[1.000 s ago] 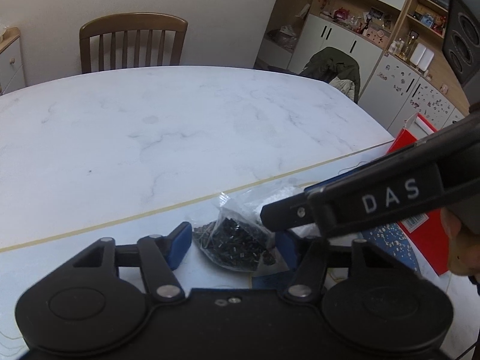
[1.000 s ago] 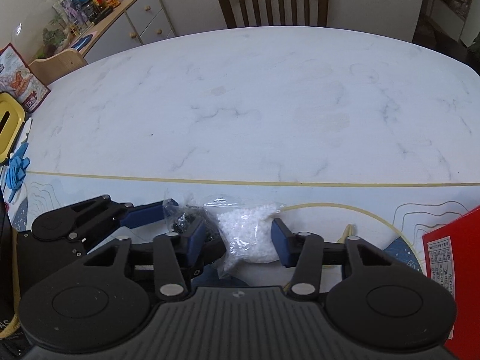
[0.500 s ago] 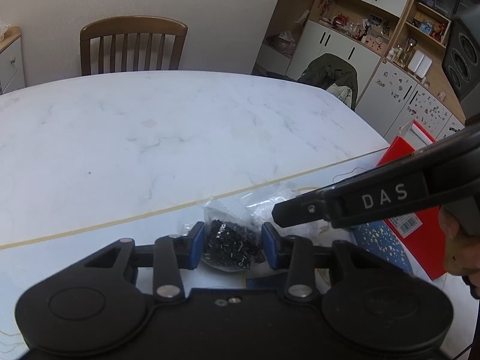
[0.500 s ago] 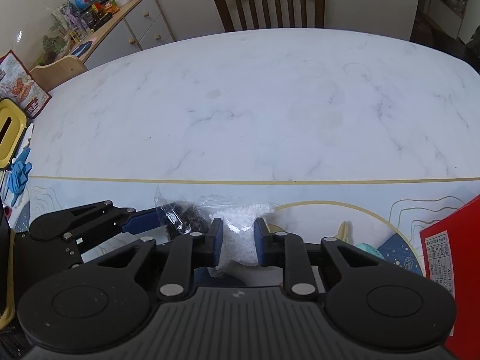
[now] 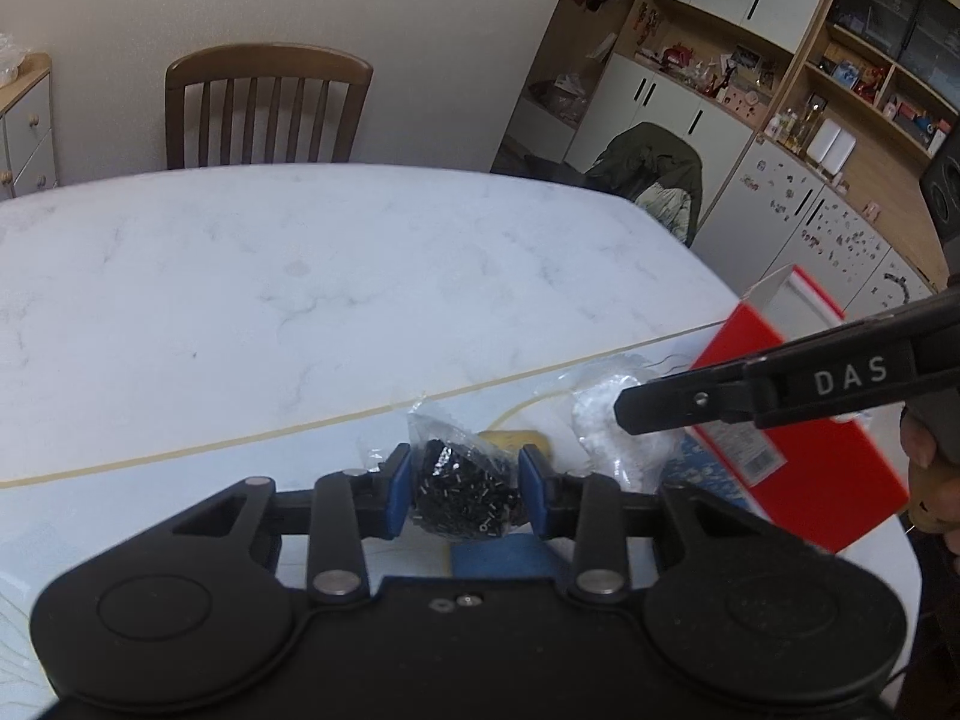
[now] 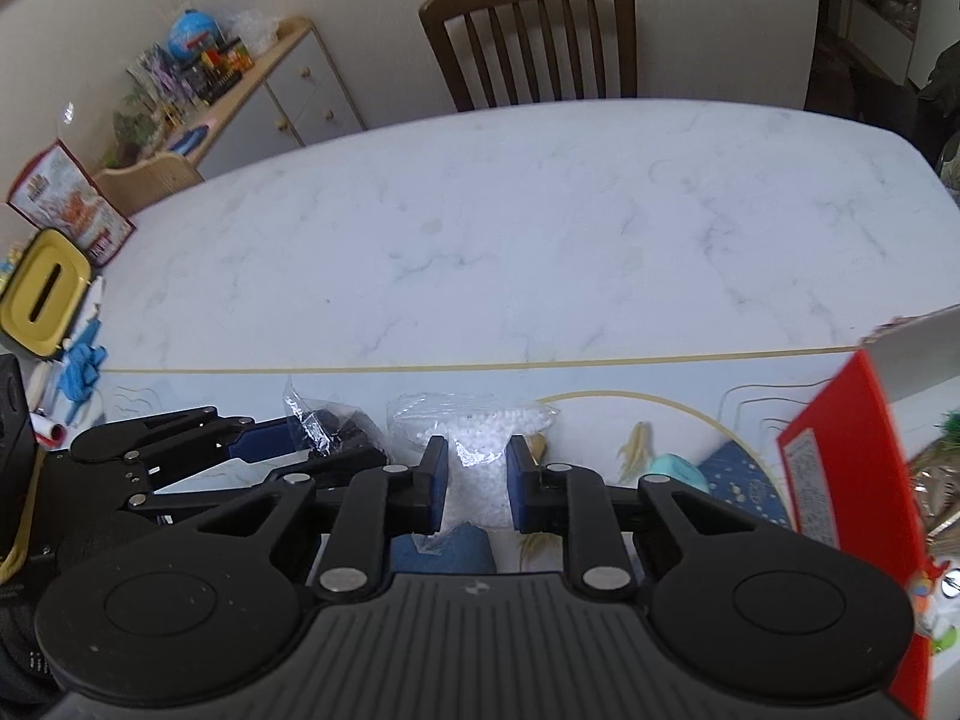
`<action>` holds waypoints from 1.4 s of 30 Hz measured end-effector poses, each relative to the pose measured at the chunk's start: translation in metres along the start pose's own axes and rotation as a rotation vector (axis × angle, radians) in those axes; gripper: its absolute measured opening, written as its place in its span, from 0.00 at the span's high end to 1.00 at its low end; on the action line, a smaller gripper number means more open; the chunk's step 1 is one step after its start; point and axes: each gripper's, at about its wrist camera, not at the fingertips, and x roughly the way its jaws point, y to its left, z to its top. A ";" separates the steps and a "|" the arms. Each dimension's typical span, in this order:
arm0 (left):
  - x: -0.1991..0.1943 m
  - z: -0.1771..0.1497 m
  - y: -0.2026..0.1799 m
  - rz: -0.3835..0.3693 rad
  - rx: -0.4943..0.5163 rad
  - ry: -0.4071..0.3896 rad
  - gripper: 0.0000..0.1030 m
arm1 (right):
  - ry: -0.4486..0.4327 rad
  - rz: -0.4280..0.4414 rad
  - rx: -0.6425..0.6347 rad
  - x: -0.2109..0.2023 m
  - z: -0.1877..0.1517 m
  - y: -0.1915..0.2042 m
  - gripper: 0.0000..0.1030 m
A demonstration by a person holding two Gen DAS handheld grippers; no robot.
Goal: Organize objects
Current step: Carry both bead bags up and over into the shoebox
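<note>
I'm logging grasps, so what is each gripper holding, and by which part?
The left gripper pinches the bag of black bits across its full middle. The right gripper squeezes the bag of white beads around its lower body.

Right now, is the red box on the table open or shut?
Open. The red box has its white flap lifted at the top; what is inside cannot be seen.
</note>
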 end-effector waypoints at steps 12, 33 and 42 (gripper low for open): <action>-0.043 0.022 -0.064 -0.035 0.054 -0.027 0.66 | -0.059 0.003 -0.017 -0.073 -0.013 -0.015 0.81; -0.010 0.046 -0.223 -0.062 0.170 -0.004 0.66 | -0.144 -0.059 0.063 -0.159 -0.042 -0.165 0.81; 0.047 0.048 -0.283 -0.076 0.205 0.086 0.66 | -0.141 -0.131 0.117 -0.165 -0.049 -0.249 0.81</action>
